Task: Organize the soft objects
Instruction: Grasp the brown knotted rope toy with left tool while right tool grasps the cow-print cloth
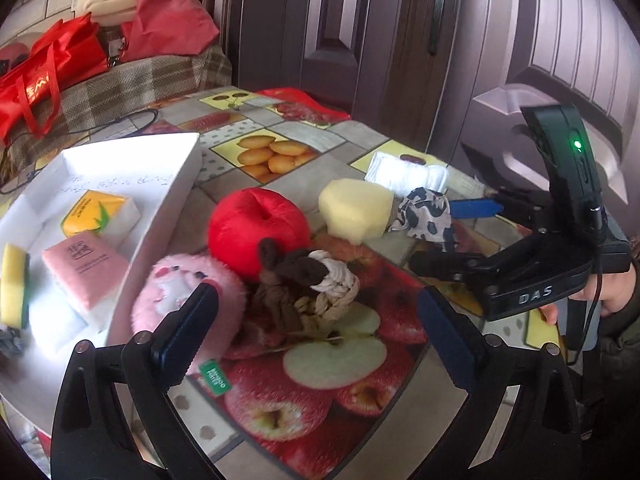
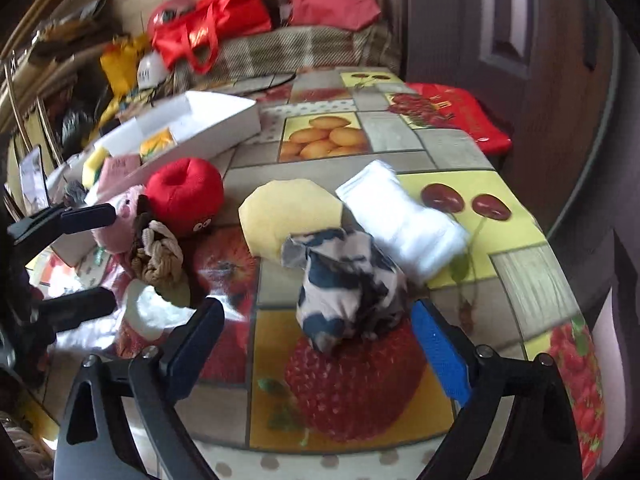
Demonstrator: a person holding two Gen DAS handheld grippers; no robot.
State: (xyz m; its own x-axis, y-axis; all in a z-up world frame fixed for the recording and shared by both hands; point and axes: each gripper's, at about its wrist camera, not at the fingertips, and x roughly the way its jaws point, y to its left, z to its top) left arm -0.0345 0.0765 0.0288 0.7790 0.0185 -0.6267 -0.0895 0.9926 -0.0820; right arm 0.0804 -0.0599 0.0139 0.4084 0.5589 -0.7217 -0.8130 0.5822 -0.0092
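Observation:
My left gripper (image 1: 316, 316) is open, its jaws either side of a brown and cream knotted rope toy (image 1: 308, 288) on the table. A pink plush (image 1: 188, 300) touches the left finger. A red plush apple (image 1: 256, 228) sits just behind, with a yellow sponge (image 1: 356, 208) further right. My right gripper (image 2: 320, 336) is open around a black and white cloth (image 2: 344, 280). A white folded cloth (image 2: 404, 216) lies behind it. The white box (image 1: 168, 216) at the left holds tissue packs (image 1: 84, 268) and a sponge (image 1: 14, 284).
The table (image 2: 360, 420) has a fruit-print cover. Red bags (image 1: 44, 76) and a plaid-covered seat (image 1: 140, 80) stand behind the box. A dark door (image 1: 400, 40) is beyond the table's far edge. A red bag (image 2: 460, 116) hangs by the table's far right corner.

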